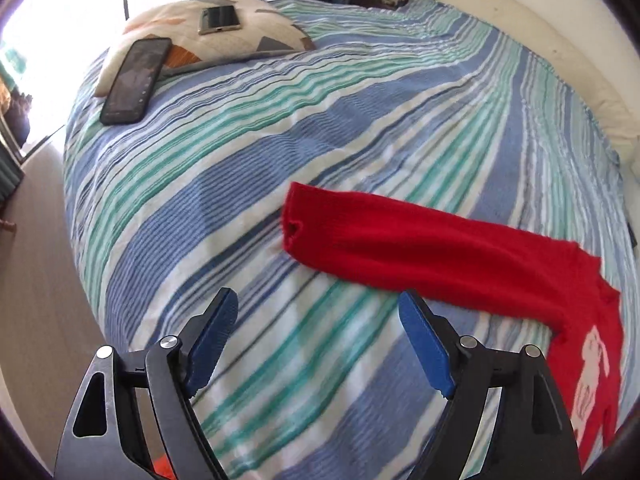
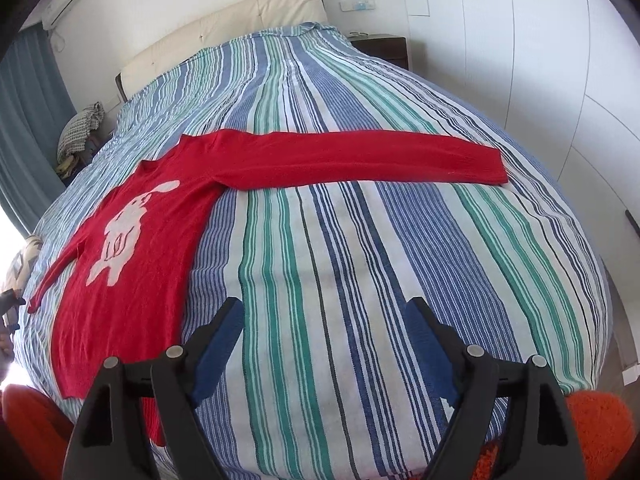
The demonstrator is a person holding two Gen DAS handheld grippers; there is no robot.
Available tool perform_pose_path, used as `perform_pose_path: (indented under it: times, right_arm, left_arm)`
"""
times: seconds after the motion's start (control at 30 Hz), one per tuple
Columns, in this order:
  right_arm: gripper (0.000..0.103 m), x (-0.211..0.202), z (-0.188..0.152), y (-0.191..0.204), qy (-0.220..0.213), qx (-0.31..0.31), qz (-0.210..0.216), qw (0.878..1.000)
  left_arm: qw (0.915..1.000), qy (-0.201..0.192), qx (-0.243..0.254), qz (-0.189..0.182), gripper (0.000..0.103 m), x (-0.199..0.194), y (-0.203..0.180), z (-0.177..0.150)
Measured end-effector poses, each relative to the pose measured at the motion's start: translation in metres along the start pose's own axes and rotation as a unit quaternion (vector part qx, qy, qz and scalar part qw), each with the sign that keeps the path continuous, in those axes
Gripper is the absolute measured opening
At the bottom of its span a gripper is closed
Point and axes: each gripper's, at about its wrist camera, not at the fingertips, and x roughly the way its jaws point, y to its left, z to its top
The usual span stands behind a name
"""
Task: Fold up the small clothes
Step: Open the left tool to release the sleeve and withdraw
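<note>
Left wrist view: the left gripper hangs over the striped bedspread with its blue-padded fingers spread wide and nothing between them. Just past the right-hand finger lies one sleeve of the red sweater, stretched flat across the bed with its cuff pointing left; the body of the garment, with a white rabbit figure, runs off the lower right edge. Farther back, a dark phone leans on the edge of a patterned pillow, and a second phone lies on top of that pillow.

In the right wrist view the right gripper also has its fingers wide apart, empty, above bare bedspread. The sweater lies flat to the left, rabbit side up, its hem close by the left-hand finger. One sleeve reaches straight out to the right across the bed. Beyond stand the cream headboard and a dark nightstand.
</note>
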Motion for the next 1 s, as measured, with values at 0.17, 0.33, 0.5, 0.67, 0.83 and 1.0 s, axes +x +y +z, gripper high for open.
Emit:
perform_pose_path:
  times: [0.17, 0.33, 0.5, 0.67, 0.83, 1.0]
  right_arm:
    - [0.082, 0.001, 0.0, -0.008, 0.001, 0.024, 0.0, 1.0]
    - [0.082, -0.001, -0.001, -0.007, -0.002, 0.022, 0.0, 1.0]
    - [0.082, -0.004, -0.002, -0.01, -0.006, 0.028, -0.006, 1.0]
    - [0.082, -0.003, -0.002, -0.012, -0.005, 0.033, -0.008, 0.999]
    - [0.082, -0.001, -0.001, -0.013, -0.002, 0.033, -0.005, 0.999]
    - [0.082, 0.001, -0.003, -0.013, 0.002, 0.035, 0.002, 0.999]
  left_arm:
    - [0.982, -0.013, 0.149, -0.115, 0.089, -0.039, -0.082, -0.053]
    - [0.9434, -0.047, 0.295, -0.144, 0.089, -0.038, -0.159, -0.092]
    - [0.9553, -0.065, 0.268, -0.105, 0.101, 0.009, -0.179, -0.081]
    - [0.9537, -0.026, 0.283, -0.098, 0.103, 0.067, -0.169, -0.092]
    - [0.9521, -0.049, 0.287, -0.093, 0.103, 0.06, -0.165, -0.098]
    - [0.9526, -0.047, 0.285, -0.097, 0.103, 0.059, -0.164, -0.099]
